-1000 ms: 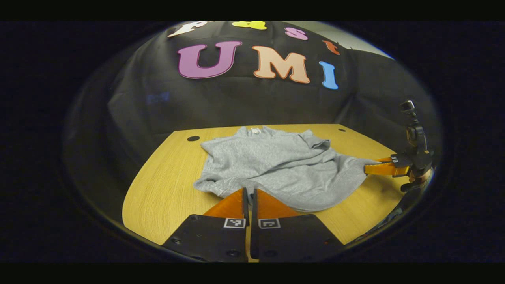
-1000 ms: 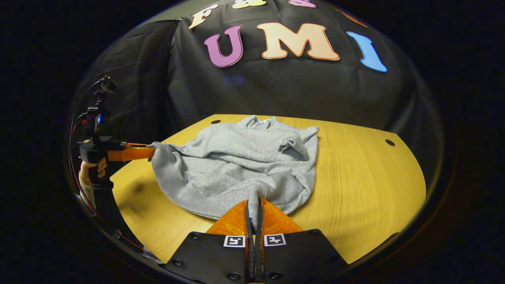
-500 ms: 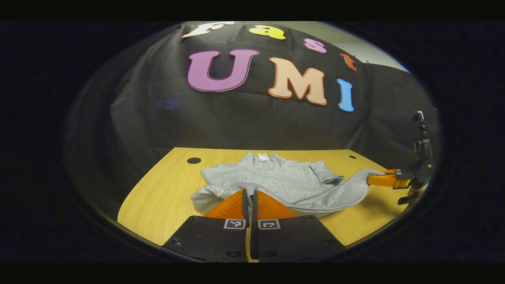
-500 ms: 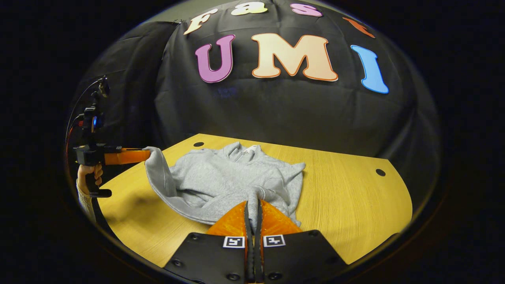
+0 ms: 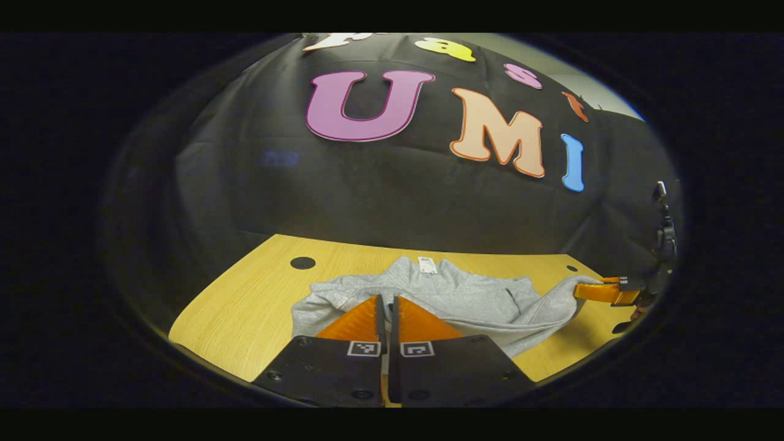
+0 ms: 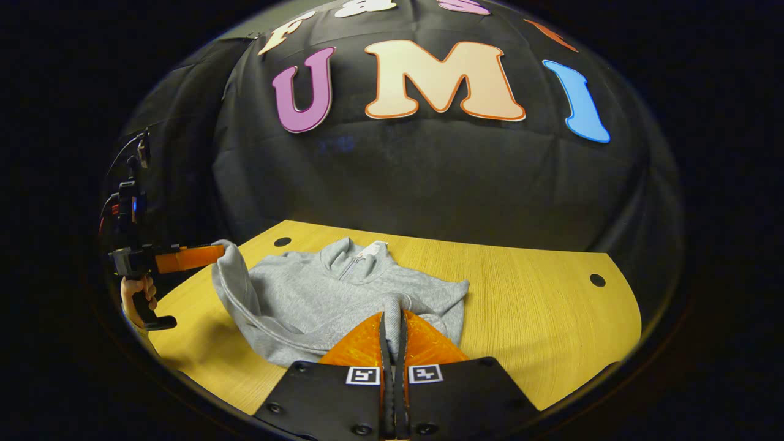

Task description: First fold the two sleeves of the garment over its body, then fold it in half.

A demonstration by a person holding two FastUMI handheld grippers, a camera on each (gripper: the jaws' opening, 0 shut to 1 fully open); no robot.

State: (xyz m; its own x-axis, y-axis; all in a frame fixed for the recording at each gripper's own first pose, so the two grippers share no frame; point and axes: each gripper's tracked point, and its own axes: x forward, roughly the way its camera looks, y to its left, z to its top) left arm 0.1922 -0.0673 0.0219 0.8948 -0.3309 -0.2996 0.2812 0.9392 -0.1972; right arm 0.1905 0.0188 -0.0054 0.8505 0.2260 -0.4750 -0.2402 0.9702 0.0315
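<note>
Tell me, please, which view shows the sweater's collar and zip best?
The right gripper view: the sweater lies broadly open there, collar facing the camera with its zip visible. The left gripper view shows the collar flatter, mostly just its label.

We are looking low and close across the wooden table [image 5: 245, 306] from both grippers' cameras, facing the booth wall; both views are sharing the grey garment [image 6: 306, 294] and tabletop.

Soft matt grey knit garment [image 6: 306, 294], smooth wood-grain table [image 6: 539, 306]
</note>
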